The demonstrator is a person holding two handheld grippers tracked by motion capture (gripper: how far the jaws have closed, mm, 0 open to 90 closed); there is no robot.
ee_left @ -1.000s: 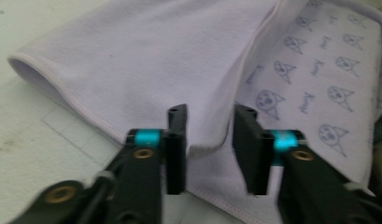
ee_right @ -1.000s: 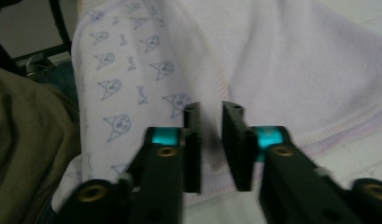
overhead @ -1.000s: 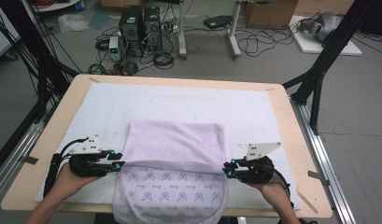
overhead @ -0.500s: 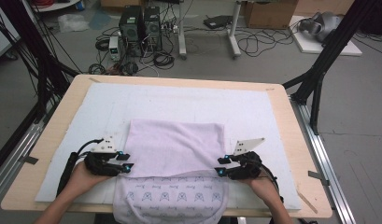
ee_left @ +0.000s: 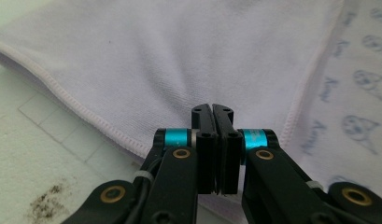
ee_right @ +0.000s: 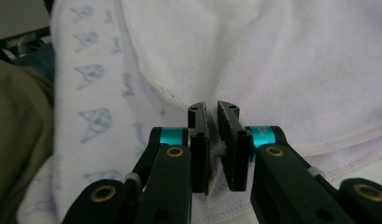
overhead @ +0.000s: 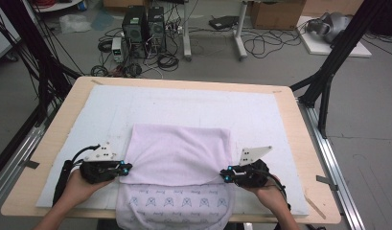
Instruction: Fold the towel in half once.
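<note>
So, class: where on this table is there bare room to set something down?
The white mat is bare between the table's far edge and the folded towel, and beside the towel beyond each tool. The near edge is crowded: left tool, right tool, both hands, and towel hanging over.

Table: a light wooden table (overhead: pixel 299 143) with rounded corners, standing on a grey floor (overhead: pixel 366 110).
Mat: a white mat (overhead: pixel 184 108) lies flat on the tabletop and covers most of it, leaving a wooden border all round.
Towel: a pale lilac towel (overhead: pixel 177 155) lies folded on the mat near the front edge; its printed lower layer hangs over that edge.
</note>
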